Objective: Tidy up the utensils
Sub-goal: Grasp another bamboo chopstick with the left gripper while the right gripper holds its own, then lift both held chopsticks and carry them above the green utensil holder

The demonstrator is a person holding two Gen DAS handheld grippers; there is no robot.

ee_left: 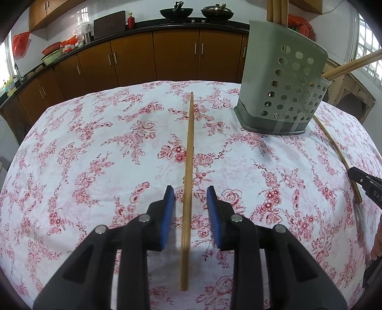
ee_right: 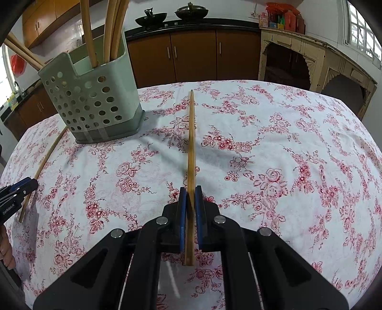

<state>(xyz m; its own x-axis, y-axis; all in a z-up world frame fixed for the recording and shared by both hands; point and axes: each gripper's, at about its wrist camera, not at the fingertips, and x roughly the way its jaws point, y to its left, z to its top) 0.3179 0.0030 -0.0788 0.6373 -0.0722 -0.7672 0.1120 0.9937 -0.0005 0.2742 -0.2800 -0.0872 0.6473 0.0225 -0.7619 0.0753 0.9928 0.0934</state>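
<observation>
Wooden chopsticks: one lies on the floral tablecloth [ee_left: 95,143] between the left gripper's [ee_left: 190,202] spread jaws, untouched. One chopstick [ee_right: 191,143] is clamped in the right gripper [ee_right: 190,202]. At least five stand in the perforated green holder [ee_right: 93,105].

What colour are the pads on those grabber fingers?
Blue. The pads show best in the left wrist view, where the left gripper stands open.

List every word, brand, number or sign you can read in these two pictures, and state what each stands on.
"GenRobot.AI": white lettering on the side of the left tongs, seen from the right wrist view.
"DAS": partial white letters on the right tongs, cut off at the picture edge.
Yellow bottle label by the sink: too small to read.
Red packages on the cream sideboard: print too blurred.
</observation>
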